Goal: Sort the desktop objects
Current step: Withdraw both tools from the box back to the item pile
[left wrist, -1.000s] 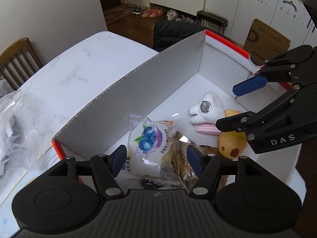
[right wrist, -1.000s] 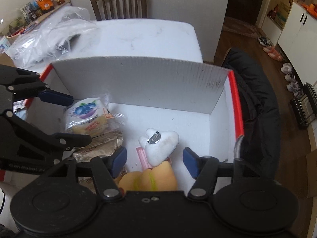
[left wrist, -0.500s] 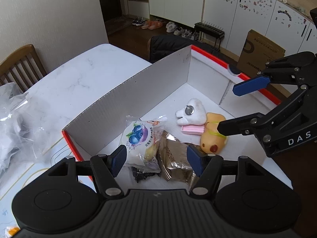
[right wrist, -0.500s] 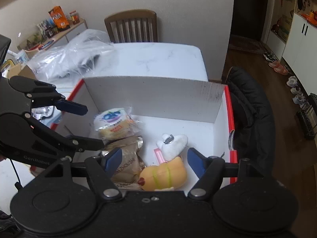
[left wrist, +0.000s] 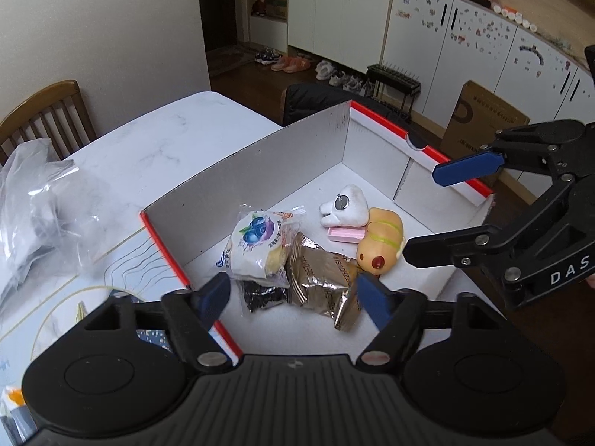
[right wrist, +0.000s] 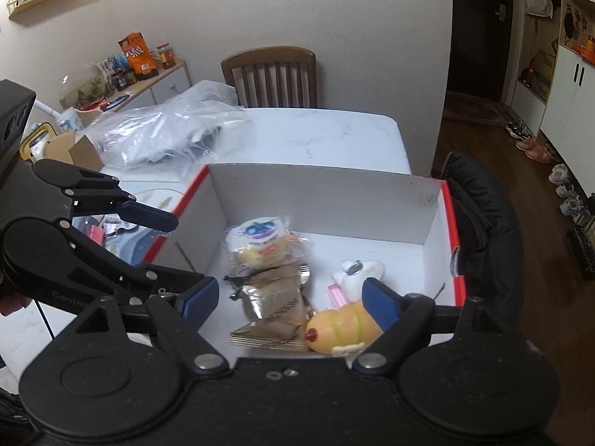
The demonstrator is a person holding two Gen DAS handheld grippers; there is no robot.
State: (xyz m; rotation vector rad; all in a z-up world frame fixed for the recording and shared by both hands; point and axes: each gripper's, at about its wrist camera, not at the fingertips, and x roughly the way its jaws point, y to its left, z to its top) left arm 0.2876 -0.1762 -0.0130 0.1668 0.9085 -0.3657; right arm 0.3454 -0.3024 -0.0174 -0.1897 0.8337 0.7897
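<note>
A white cardboard box with red edges [left wrist: 260, 171] [right wrist: 323, 200] lies on the marble table. Inside lie a blueberry snack packet [left wrist: 256, 245] [right wrist: 260, 241], a gold foil packet [left wrist: 323, 278] [right wrist: 275, 308], a small black packet [left wrist: 264, 297], a white plush toy [left wrist: 346, 206] [right wrist: 357, 271], a pink bar [left wrist: 344, 234] [right wrist: 336, 295] and a yellow squishy toy [left wrist: 381, 239] [right wrist: 342, 329]. My left gripper [left wrist: 293, 297] [right wrist: 174, 256] hovers above the packets, its jaws opening and nothing between them. My right gripper [right wrist: 292, 304] [left wrist: 438, 212] hangs above the yellow toy, jaws opening, empty.
Crumpled clear plastic bags [left wrist: 33, 215] [right wrist: 163, 130] lie on the table beyond the box. A wooden chair [right wrist: 269, 78] [left wrist: 44, 119] stands at the far edge. A dark jacket [right wrist: 479, 219] hangs on a chair beside the box. Small items [right wrist: 108, 230] lie left of the box.
Both grippers have lifted and drawn back from the box, so more of it shows. Their jaws have spread wider. The packets and toys lie where they were.
</note>
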